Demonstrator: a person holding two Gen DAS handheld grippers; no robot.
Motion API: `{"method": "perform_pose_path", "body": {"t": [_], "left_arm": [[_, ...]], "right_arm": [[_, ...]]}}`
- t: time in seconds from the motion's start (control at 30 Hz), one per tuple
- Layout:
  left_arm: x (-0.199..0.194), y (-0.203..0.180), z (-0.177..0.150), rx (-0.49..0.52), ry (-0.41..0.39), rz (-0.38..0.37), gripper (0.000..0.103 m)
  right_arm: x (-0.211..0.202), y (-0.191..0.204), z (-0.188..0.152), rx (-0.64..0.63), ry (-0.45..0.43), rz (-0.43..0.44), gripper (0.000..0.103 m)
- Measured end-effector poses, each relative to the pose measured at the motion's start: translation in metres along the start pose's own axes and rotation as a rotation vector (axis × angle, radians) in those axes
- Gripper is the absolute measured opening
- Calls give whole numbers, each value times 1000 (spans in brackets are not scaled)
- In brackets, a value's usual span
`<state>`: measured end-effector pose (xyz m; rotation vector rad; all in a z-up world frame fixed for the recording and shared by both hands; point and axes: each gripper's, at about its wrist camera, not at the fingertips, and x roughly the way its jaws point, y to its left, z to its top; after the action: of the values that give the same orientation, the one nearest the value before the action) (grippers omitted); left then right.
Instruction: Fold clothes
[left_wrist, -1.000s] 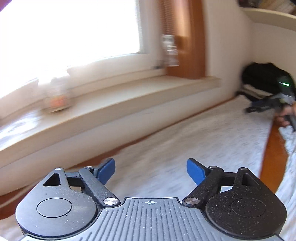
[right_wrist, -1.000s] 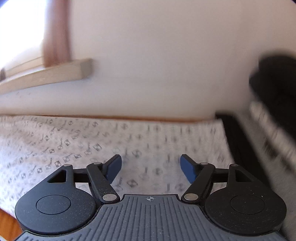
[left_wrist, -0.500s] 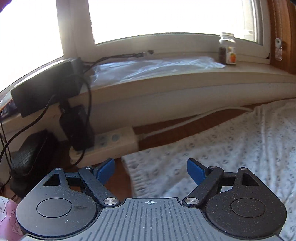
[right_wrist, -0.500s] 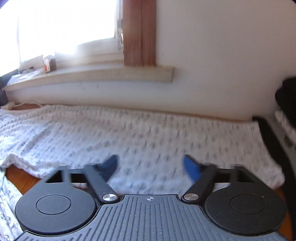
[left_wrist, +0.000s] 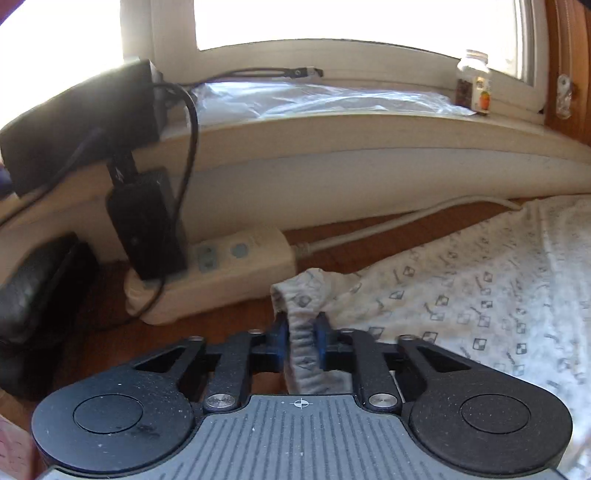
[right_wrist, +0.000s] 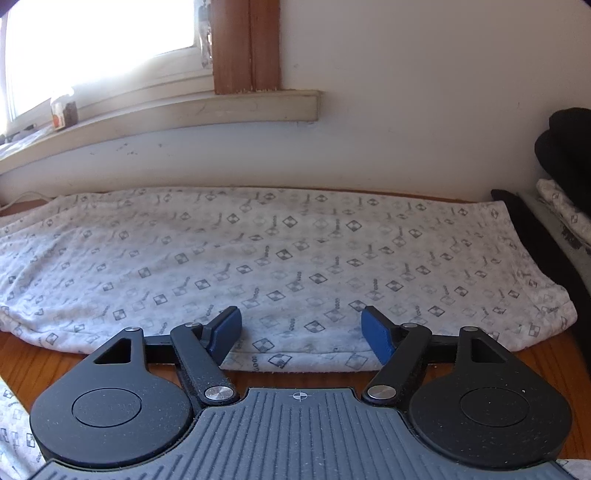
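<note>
At frame centre, the ribbed cuff (left_wrist: 301, 345) of the printed garment (right_wrist: 288, 258) spread on the wooden table (right_wrist: 44, 373) is being clamped by the closing left gripper (left_wrist: 301, 341), while the right gripper (right_wrist: 301, 334), jaws opening and empty, is held over the near hem, presumably for a fold.

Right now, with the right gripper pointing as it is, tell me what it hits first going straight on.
Likely the patterned garment: the right gripper hangs open-jawed over its near hem, still widening, nothing between the pads.
</note>
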<state>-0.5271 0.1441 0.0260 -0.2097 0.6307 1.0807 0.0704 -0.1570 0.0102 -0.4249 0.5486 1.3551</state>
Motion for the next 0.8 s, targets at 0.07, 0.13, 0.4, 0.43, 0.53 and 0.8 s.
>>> {"method": "perform_pose_path", "body": {"t": [0.07, 0.13, 0.4, 0.43, 0.53, 0.8], "left_arm": [[-1, 1, 1, -17, -11, 32, 13], [-1, 3, 2, -43, -14, 49, 20], [-17, -35, 18, -56, -27, 117, 80], [-18, -41, 20, -64, -25, 113, 83], [-12, -62, 30, -72, -6, 85, 89], [-2, -107, 33, -135, 48, 15, 89]], "right_arm": [[0, 0, 0, 0, 1, 11, 74], [-1, 0, 0, -4, 2, 18, 76], [-2, -1, -1, -10, 6, 40, 81], [-2, -1, -1, -7, 5, 45, 82], [-2, -3, 0, 8, 5, 61, 85], [-11, 3, -2, -21, -37, 55, 92]]}}
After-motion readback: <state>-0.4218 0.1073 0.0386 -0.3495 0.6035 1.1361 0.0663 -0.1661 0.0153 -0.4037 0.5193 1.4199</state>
